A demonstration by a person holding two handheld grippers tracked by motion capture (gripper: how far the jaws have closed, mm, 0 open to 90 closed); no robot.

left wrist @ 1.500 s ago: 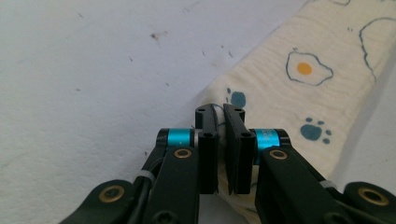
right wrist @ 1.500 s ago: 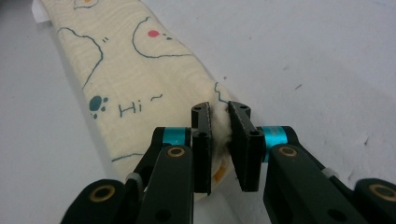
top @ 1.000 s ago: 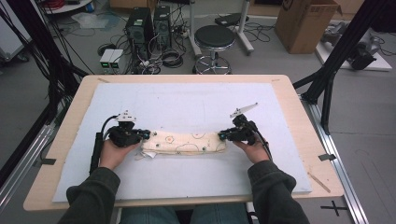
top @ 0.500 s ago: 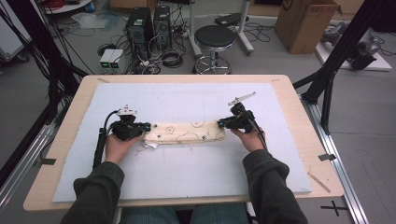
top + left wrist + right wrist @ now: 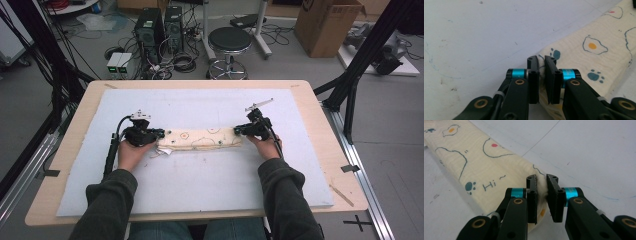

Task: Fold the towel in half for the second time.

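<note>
Two tools work one cloth. We hold the left tool at one end of a folded cream cloth and the right tool at the other, and the cloth lies as a long narrow band across the middle of the pale blue mat that covers the wooden desk. In the left gripper view the left tool has its jaws set narrow with the corner of the cloth between them; they have just been opening a little, the fabric sits in the slim gap, and the pads look to have eased off it. In the right gripper view the right tool pinches the other end of the cloth, its jaws narrow and the fabric bunched between the pads. We see printed fried eggs, blue paw marks and the word "Hi" on the cloth. From the high view our hands rest on the mat just behind each tool, sleeves coming in from the near edge, and a black cable trails from the left tool along the mat. Beyond the desk a round stool stands on the floor.
</note>
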